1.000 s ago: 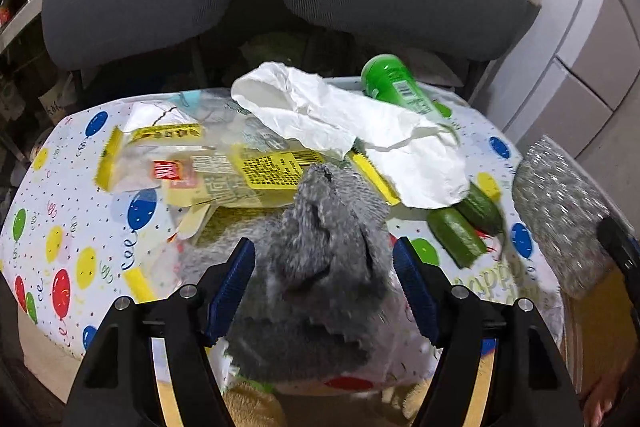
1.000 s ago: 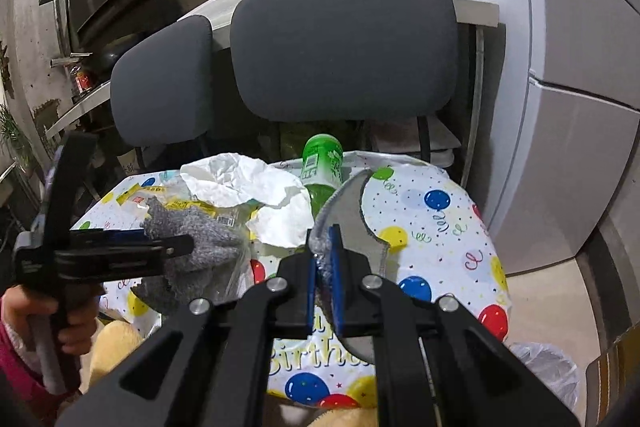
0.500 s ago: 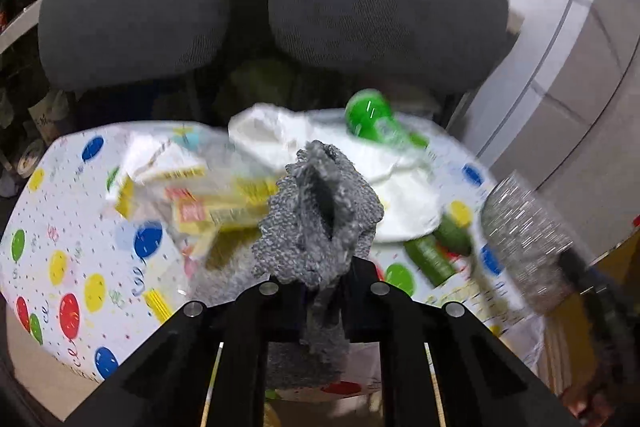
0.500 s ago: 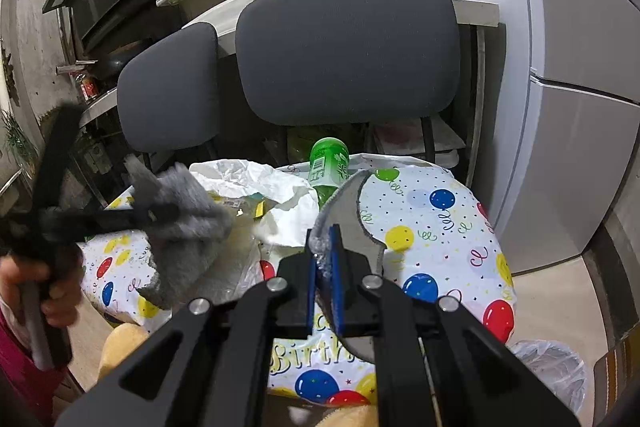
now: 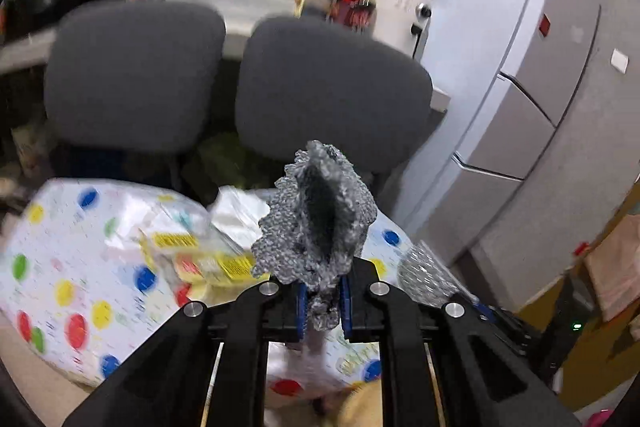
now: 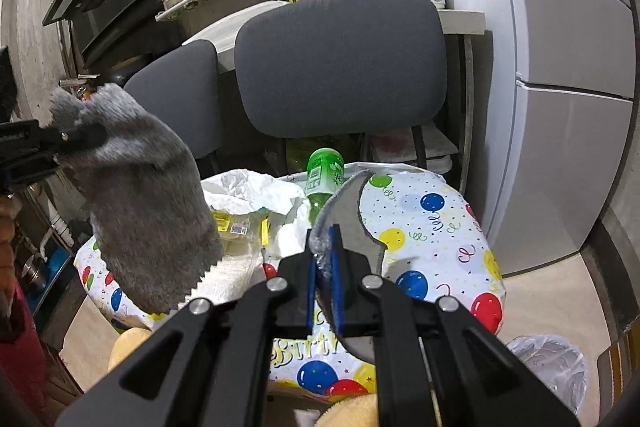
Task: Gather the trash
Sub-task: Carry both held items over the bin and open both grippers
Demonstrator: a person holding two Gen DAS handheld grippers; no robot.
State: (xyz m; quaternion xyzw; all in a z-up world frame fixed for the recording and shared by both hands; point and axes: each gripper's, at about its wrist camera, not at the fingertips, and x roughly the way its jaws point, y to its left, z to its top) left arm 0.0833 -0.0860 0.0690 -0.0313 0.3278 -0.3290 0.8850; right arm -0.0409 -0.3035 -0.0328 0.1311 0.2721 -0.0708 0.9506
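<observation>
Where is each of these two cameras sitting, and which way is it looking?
Left wrist: on the left gripper, looking along its jaws, shut on a grey fuzzy cloth, toward two grey chairs.
Right wrist: on the right gripper, jaws shut on a grey flat scrap, facing the balloon tablecloth; a hand shows at the left edge.
Shared: cloth, chairs, tablecloth, yellow wrapper.

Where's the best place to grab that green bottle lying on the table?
Grip the green bottle across its labelled body, coming from above. It lies on its side, its far end toward the chairs, with crumpled white paper close on one side, so the top is freest.
</observation>
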